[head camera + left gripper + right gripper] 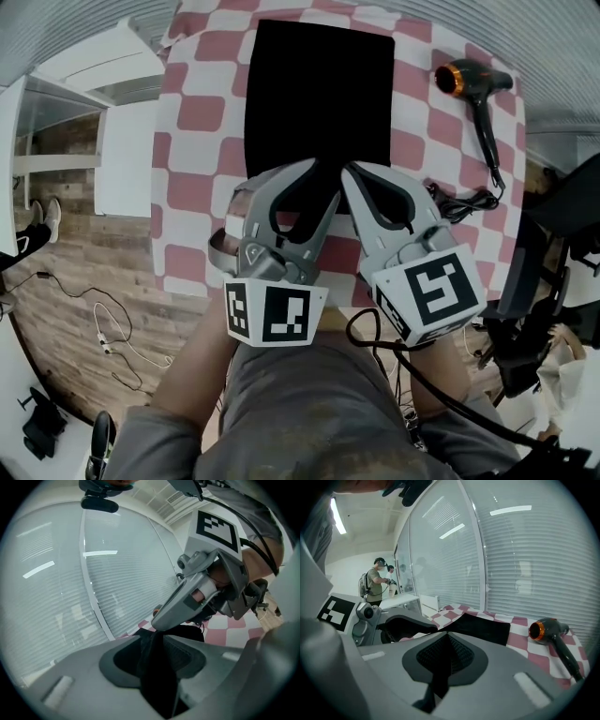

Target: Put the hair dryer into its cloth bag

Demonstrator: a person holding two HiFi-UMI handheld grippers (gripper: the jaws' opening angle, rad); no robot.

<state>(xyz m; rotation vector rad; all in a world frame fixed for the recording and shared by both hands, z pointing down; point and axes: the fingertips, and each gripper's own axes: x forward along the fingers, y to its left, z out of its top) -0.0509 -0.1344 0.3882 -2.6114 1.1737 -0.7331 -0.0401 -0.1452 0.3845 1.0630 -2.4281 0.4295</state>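
My left gripper (317, 178) and right gripper (356, 183) are pinching the cloth bag (319, 94) hem; next, likely spreading it for the hair dryer (469, 82) beside it.

The cloth bag's (319, 94) near edge is hidden behind the left tongs (322, 180) and right tongs (350, 174), the latter also covering part of the hair dryer's (469, 80) cord (461, 202) right of the bag.

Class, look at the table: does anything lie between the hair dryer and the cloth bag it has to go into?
Nothing visible does. Only bare checkered tablecloth separates the hair dryer from the bag; its cord trails toward the table's near side. The left tool and the right tool pinch the bag's near edge.
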